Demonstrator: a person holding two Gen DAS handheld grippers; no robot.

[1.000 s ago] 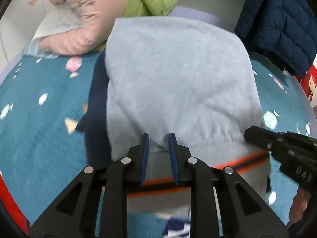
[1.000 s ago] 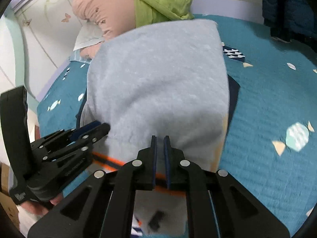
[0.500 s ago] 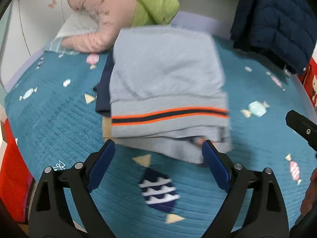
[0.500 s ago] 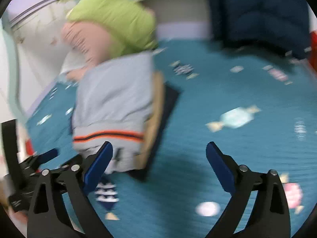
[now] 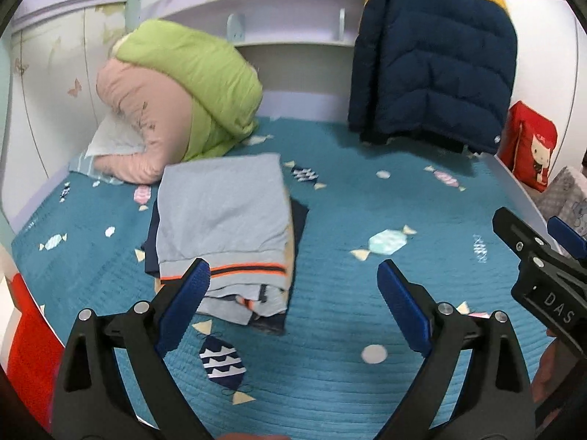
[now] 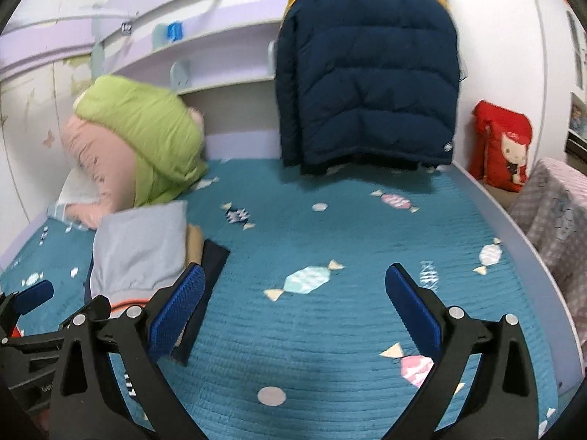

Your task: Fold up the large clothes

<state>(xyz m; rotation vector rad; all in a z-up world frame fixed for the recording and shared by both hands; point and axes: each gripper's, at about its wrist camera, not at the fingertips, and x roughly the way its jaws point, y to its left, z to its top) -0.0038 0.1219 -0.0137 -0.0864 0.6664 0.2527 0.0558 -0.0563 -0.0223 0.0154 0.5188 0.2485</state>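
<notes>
Teal quilted bedspread [image 5: 330,293] w/ candy print fills both views. We see folded grey sweatshirt w/ orange-navy stripe [image 5: 223,216] topping stack near pink-green duvet [image 5: 176,99], prob. parked as done. Left gripper [image 5: 293,293] & right gripper [image 6: 293,300] just opened, spread wide, nothing between. Only right view shows grey dotted fabric [image 6: 550,212].

My left tool [image 5: 293,289] hangs wide open above the bed [image 5: 348,330], nothing between its blue pads.

The folded grey garment [image 5: 223,216] with the orange and dark stripe lies on top of a dark folded piece on the teal cover, just past my left pad. Behind it sits a green and pink quilt bundle [image 5: 176,99]; a navy puffer jacket [image 5: 433,62] hangs at the headboard. My right tool [image 5: 546,256] shows at the right edge.
</notes>
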